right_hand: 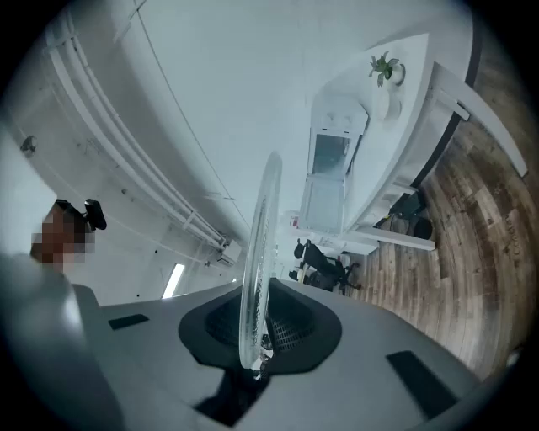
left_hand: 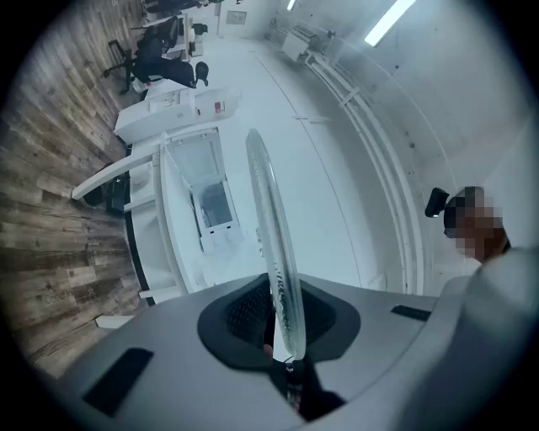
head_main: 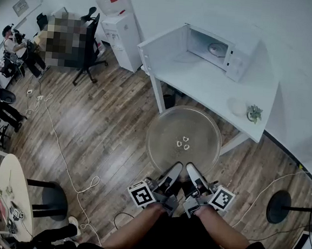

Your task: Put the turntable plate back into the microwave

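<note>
The round clear glass turntable plate [head_main: 183, 140] hangs level over the wooden floor, in front of the white table [head_main: 213, 88]. My left gripper [head_main: 174, 171] and right gripper [head_main: 191, 172] sit side by side, each shut on the plate's near rim. In the left gripper view the plate [left_hand: 271, 227] shows edge-on, clamped in my left gripper [left_hand: 282, 328]. The right gripper view shows the plate [right_hand: 259, 252] the same way in my right gripper [right_hand: 253, 337]. The white microwave [head_main: 227, 51] stands on the table with its door [head_main: 162, 48] swung open to the left; its cavity shows.
A small potted plant [head_main: 253, 112] and a white round object [head_main: 236, 106] stand on the table's near right corner. A water dispenser [head_main: 121, 29] and an office chair [head_main: 89, 47] are at the far left. A cable [head_main: 61, 151] snakes over the floor. A black stand base [head_main: 279, 207] sits at right.
</note>
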Motion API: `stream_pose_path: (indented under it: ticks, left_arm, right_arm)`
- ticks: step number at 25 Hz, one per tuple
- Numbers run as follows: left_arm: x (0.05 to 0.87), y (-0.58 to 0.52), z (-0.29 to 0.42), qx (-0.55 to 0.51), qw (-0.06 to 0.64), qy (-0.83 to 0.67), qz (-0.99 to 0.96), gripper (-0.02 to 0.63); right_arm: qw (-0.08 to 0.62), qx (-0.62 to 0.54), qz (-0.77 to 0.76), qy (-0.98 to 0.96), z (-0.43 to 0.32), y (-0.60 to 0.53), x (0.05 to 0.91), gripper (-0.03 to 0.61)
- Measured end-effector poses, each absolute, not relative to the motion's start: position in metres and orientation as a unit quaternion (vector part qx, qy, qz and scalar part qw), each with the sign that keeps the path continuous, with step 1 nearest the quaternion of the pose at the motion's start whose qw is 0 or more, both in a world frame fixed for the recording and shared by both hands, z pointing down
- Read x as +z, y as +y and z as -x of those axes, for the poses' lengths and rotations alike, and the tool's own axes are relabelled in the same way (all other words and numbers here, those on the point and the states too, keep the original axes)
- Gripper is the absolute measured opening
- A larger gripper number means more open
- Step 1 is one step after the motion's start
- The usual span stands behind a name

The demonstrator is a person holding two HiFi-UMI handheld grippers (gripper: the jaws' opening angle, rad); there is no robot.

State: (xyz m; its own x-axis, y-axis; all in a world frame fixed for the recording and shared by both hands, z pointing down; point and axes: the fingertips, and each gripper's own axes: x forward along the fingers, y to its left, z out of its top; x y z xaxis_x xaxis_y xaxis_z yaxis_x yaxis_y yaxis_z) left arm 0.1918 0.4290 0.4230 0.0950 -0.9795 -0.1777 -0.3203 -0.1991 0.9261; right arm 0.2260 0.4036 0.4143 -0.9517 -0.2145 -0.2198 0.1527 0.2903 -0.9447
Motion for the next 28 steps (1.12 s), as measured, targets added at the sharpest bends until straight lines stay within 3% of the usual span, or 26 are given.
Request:
stream_pose_path:
  ticks: [28]
  left_arm:
    - [0.423,0.404,-0.096,-0.407,0.354,-0.5,-0.678,0.061]
  right_arm:
    - [0.191,-0.545,0.085,0.812,-0.135,0.381,0.419,0.061]
